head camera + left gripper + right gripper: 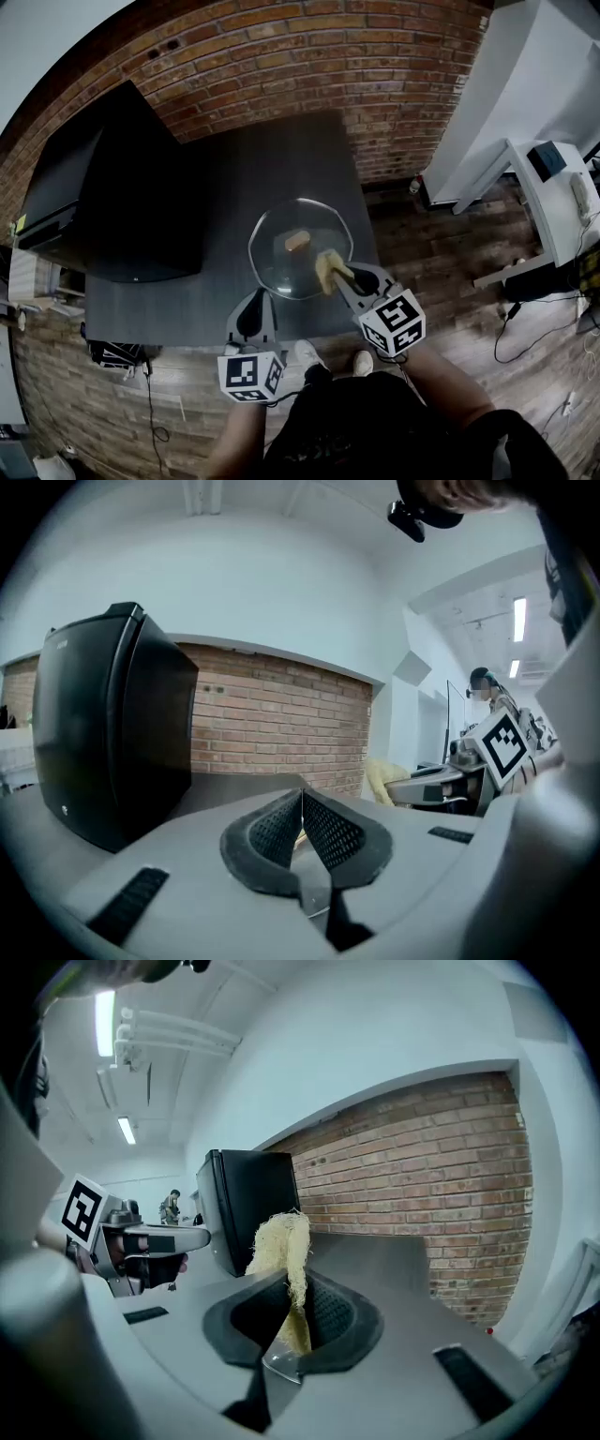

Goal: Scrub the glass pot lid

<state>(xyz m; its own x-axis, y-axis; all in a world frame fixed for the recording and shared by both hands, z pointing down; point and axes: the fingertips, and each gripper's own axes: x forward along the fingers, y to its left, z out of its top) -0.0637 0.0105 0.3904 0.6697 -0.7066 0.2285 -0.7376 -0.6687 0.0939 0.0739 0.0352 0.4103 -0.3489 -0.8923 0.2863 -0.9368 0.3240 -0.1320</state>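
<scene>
Right gripper (296, 1290): jaws clamped on a yellow fibrous scrubber (281, 1246). The wad is pinched mid-length and its frayed top sticks out past the pads.

Head view: glass pot lid (281, 269) lies flat on the dark table (272, 159), tan knob (297, 241) at its centre. The scrubber (329, 269) is over the lid's near-right part, just beside the knob, with the right gripper (341, 277) coming in from the lid's near-right edge. Can't tell if the scrubber touches the glass.

Left gripper (302, 806): pads pressed together along a thin seam. In the head view the left gripper (256, 305) has its tips at the lid's near-left rim. Whether the rim is pinched between them, neither view settles.

View differences:
- Only the head view shows the lid; in both gripper views it's hidden below the jaws.
- The left gripper view catches the other gripper's marker cube (502, 743) and a bit of the scrubber (383, 780) off to the right, with the black box (103, 724) on the left.
- The right gripper view shows the left gripper side-on (141, 1239), the brick wall (422, 1176) behind the table and a distant person (172, 1206); the head view shows none of that room depth.
</scene>
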